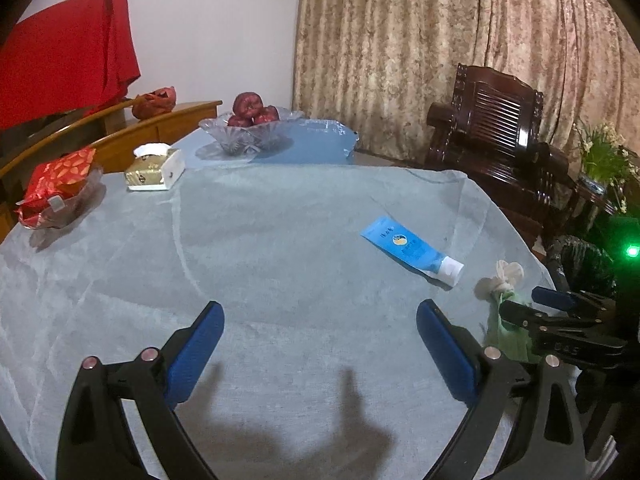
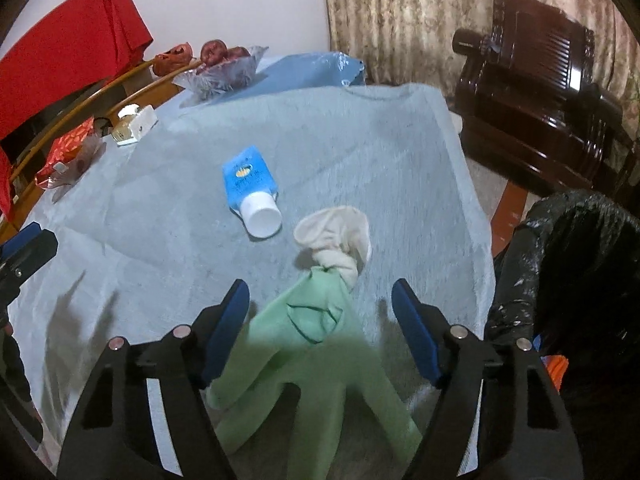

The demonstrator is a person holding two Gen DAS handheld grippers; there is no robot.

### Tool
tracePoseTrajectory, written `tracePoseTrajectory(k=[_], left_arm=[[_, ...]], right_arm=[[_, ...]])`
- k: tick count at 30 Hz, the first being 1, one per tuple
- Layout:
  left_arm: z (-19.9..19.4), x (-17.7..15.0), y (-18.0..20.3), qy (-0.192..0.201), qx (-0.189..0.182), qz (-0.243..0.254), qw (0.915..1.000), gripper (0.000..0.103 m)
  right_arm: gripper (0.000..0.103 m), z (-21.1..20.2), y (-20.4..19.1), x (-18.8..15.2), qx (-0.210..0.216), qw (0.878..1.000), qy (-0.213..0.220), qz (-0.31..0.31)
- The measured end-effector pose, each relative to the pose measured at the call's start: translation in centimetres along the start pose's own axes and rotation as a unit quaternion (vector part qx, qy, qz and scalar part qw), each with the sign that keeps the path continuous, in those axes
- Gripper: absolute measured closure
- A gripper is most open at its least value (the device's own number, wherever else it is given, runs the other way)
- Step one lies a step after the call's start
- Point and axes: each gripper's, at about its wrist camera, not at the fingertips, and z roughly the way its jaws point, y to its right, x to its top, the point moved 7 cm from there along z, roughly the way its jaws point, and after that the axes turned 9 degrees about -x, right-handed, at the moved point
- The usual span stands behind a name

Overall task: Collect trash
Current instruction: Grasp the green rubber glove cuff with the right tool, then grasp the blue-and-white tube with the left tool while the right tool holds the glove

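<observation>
A knotted green and white cloth (image 2: 320,320) lies on the pale blue tablecloth (image 2: 168,220) near its right edge. My right gripper (image 2: 320,320) is open, its blue pads on either side of the green part, not touching it. A blue tube with a white cap (image 2: 252,188) lies just beyond the cloth. In the left wrist view the tube (image 1: 412,250) and the cloth (image 1: 500,280) lie at the right. My left gripper (image 1: 320,344) is open and empty over bare tablecloth. The right gripper (image 1: 536,304) shows at the far right.
A bin lined with a black bag (image 2: 568,264) stands off the table's right edge. A dark wooden chair (image 2: 532,92) stands behind. A glass bowl of apples (image 1: 250,128), a tissue box (image 1: 154,170) and a red snack bag (image 1: 60,184) sit at the far left.
</observation>
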Motion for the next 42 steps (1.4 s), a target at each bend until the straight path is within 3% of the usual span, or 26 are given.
tracePoseTrajectory(k=[6, 16, 23, 31, 42], left_arm=[[1.1, -0.1, 0.7, -0.008, -0.007, 0.004, 0.9999, 0.008], [2.4, -0.3, 1.4, -0.019, -0.011, 0.005, 0.9998, 0.008], [3.4, 0.2, 2.3, -0.021, -0.016, 0.013, 0.9996, 0.008], [6.0, 2.0, 4.6, -0.019, -0.028, 0.023, 0.9992, 0.008], [11.3, 2.5, 8.1, -0.046, -0.035, 0.022, 0.9981, 0.008]], right_arm=[[0.052, 1.3, -0.4, -0.9, 0.012, 0.999, -0.028, -0.006], [0.077, 0.9, -0.2, -1.1, 0.037, 0.999, -0.025, 0.006], [0.079, -0.8, 0.4, 0.9, 0.055, 0.998, 0.004, 0.019], [0.079, -1.7, 2.8, 4.6, 0.045, 0.998, 0.029, 0.025], [0.082, -0.5, 5.0, 4.2, 0.040, 0.998, 0.016, 0.040]])
